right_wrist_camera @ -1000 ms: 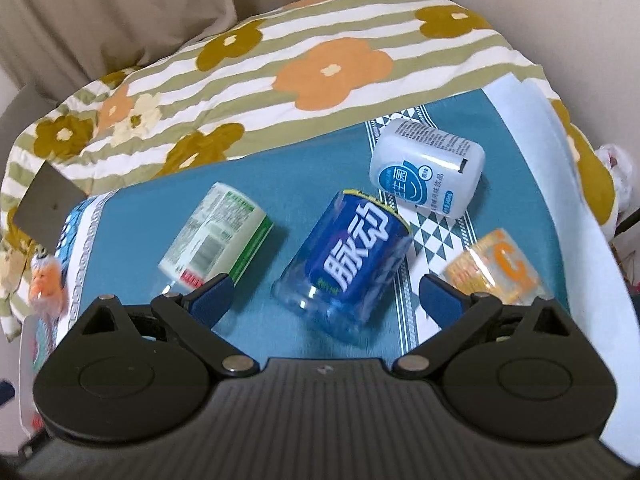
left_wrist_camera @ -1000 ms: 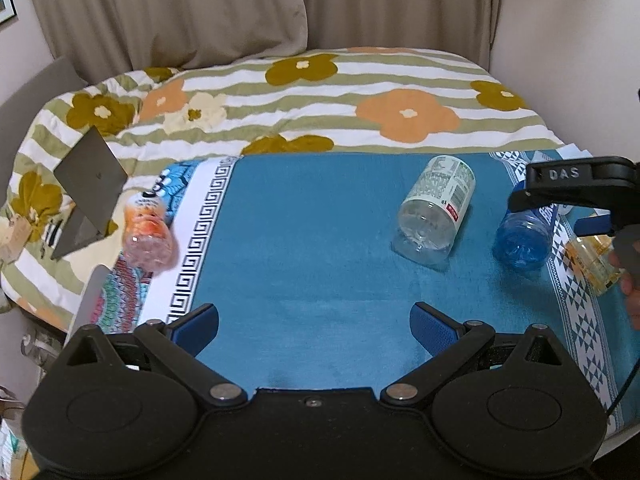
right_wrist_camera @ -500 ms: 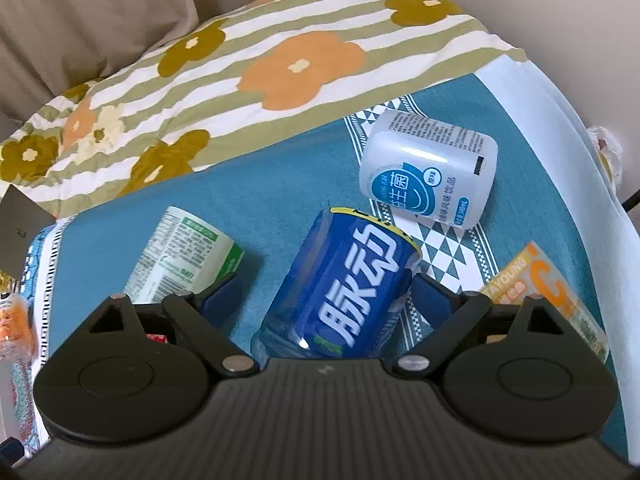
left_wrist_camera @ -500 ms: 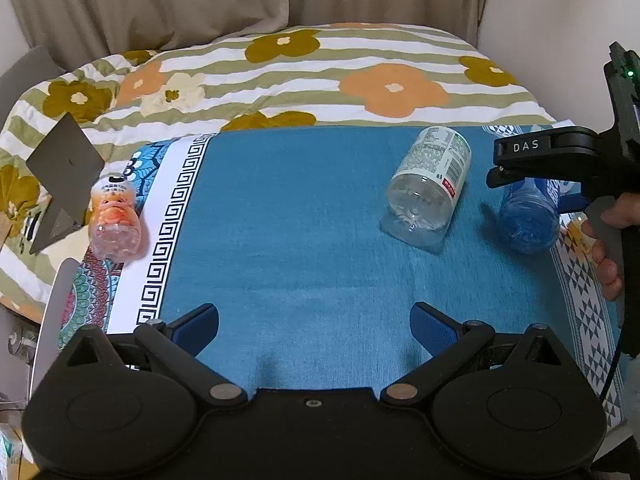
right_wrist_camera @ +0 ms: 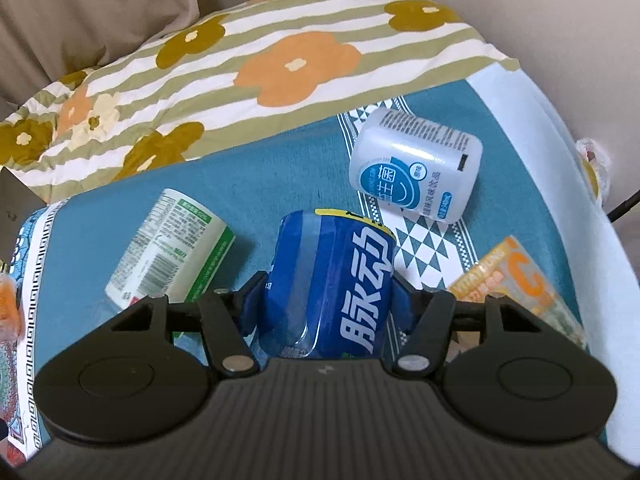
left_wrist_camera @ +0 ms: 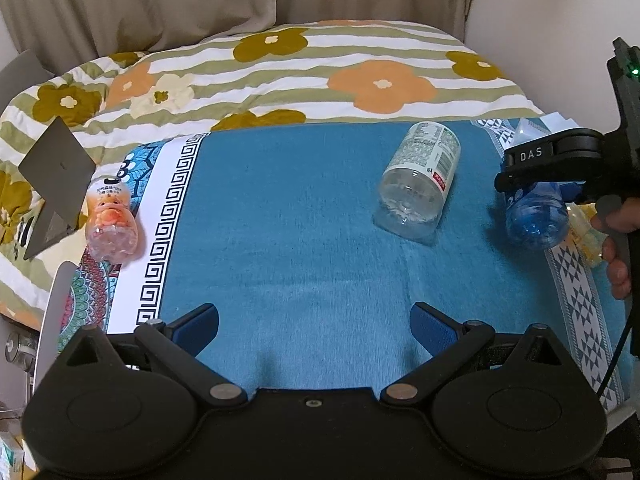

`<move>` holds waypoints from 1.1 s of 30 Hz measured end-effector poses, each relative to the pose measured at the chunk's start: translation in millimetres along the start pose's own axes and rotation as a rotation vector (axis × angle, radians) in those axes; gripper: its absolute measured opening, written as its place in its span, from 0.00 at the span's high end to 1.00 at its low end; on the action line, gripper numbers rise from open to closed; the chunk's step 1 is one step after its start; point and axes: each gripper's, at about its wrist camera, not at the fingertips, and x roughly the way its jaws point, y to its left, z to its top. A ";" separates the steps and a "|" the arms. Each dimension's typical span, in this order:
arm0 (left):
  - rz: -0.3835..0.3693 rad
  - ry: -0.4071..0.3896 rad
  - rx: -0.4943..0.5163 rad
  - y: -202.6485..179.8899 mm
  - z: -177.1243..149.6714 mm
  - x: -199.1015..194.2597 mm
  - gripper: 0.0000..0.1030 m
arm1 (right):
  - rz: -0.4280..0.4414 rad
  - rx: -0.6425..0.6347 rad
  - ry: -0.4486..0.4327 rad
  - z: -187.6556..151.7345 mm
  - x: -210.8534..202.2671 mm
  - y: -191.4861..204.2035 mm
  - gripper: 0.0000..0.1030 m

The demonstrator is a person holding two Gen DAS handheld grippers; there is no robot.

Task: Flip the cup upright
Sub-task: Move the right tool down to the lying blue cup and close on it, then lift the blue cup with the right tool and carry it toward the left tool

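A blue cup (right_wrist_camera: 328, 284) cut from a bottle, with white characters, lies on its side on the teal cloth. My right gripper (right_wrist_camera: 327, 298) is shut on the blue cup, with a pad on each side of it. In the left wrist view the blue cup (left_wrist_camera: 534, 216) shows at the far right under the right gripper (left_wrist_camera: 552, 178). My left gripper (left_wrist_camera: 314, 328) is open and empty over bare teal cloth near the front.
A clear cup with a green label (right_wrist_camera: 168, 248) lies left of the blue one, also seen in the left view (left_wrist_camera: 418, 182). A white cup (right_wrist_camera: 414, 176) and an orange cup (right_wrist_camera: 516, 284) lie to the right. A pink-orange cup (left_wrist_camera: 112, 220) lies far left.
My right gripper moved forward and down over the blue cup and closed its fingers on it. My left gripper stayed open and shifted only slightly.
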 end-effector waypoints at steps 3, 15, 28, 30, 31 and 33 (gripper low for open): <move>-0.001 -0.016 0.004 3.5 -3.1 -9.4 0.00 | 0.009 -0.002 -0.014 -2.3 -13.0 2.1 0.25; -0.018 -0.057 -0.020 40.1 -35.8 -46.0 0.00 | 0.081 -0.063 -0.018 -41.2 -81.0 39.1 0.25; -0.055 -0.053 0.007 73.7 -66.0 -44.4 0.00 | 0.116 -0.165 0.037 -110.7 -70.5 95.4 0.25; -0.063 -0.054 0.000 76.9 -68.2 -41.1 0.00 | 0.120 -0.174 0.037 -117.5 -62.5 100.4 0.25; -0.065 -0.056 -0.004 78.7 -69.5 -40.2 0.00 | 0.115 -0.180 0.036 -120.0 -58.6 102.5 0.25; -0.067 -0.056 -0.008 81.3 -70.7 -37.8 0.00 | 0.103 -0.191 0.039 -123.5 -51.5 105.5 0.25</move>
